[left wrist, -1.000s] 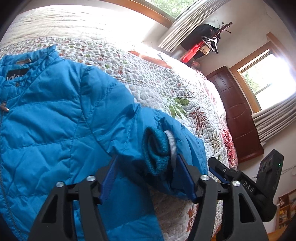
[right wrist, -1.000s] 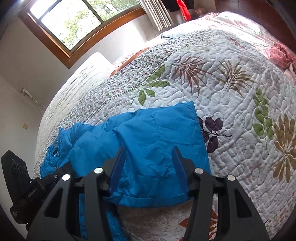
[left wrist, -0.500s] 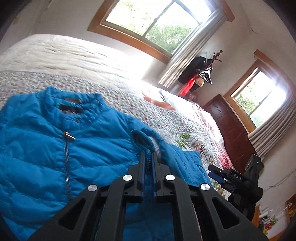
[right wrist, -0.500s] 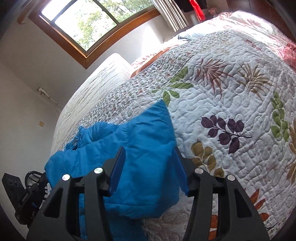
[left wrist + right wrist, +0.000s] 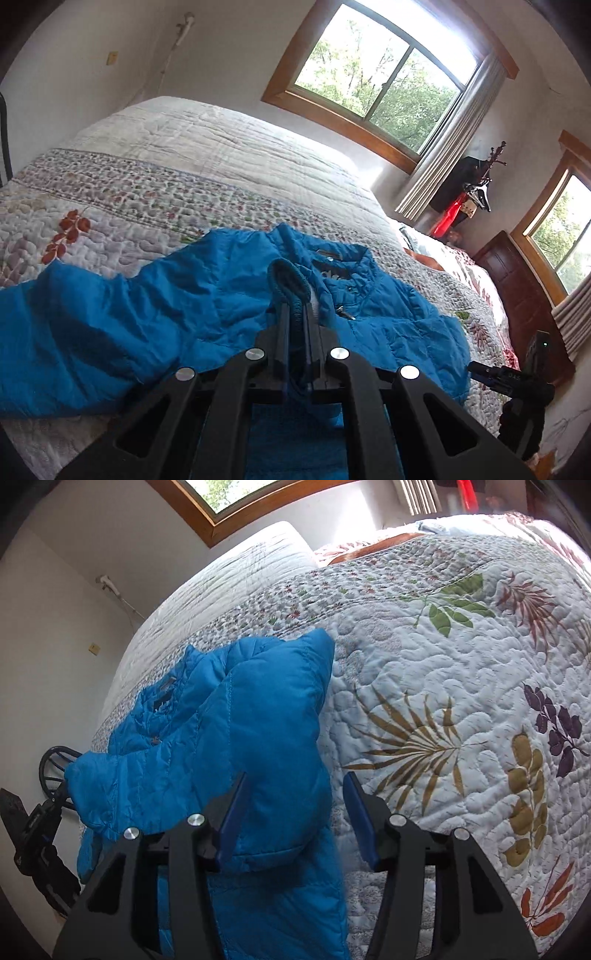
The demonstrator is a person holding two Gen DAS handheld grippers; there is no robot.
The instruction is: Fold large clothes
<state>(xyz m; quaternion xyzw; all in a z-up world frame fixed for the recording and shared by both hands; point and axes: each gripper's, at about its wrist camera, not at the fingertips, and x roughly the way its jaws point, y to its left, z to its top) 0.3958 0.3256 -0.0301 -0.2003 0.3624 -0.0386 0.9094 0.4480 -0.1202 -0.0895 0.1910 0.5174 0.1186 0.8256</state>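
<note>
Nearest in the left wrist view, the left gripper (image 5: 295, 317) has its jaws pressed narrow on the knit cuff (image 5: 290, 286) of a sleeve, the ribbed dark-teal band standing up between the two fingers with a strip of pale lining showing at its right side. Just beyond lies the blue puffer jacket (image 5: 184, 295), front up on the floral quilt (image 5: 147, 192) of a bed; its collar (image 5: 332, 258) and a zipper pull (image 5: 345, 314) sit past the cuff, and the other sleeve (image 5: 62, 332) spreads out to the left. Farther off, the plain white head of the bed meets the wall under a wood-framed window (image 5: 376, 74) with a grey curtain (image 5: 450, 140); a coat rack (image 5: 476, 184) with dark and red garments stands in the corner beside a dark wooden door (image 5: 517, 288). In the right wrist view, the right gripper (image 5: 295, 812) hangs with its jaws wide apart over the jacket's right edge, one blue-padded finger above the fabric and the other above the quilt; whether either pad touches anything is hard to judge from this angle. The jacket's body is bunched and folded over itself ahead of it, and the quilt's leaf prints (image 5: 413, 738) run off to the right.
</note>
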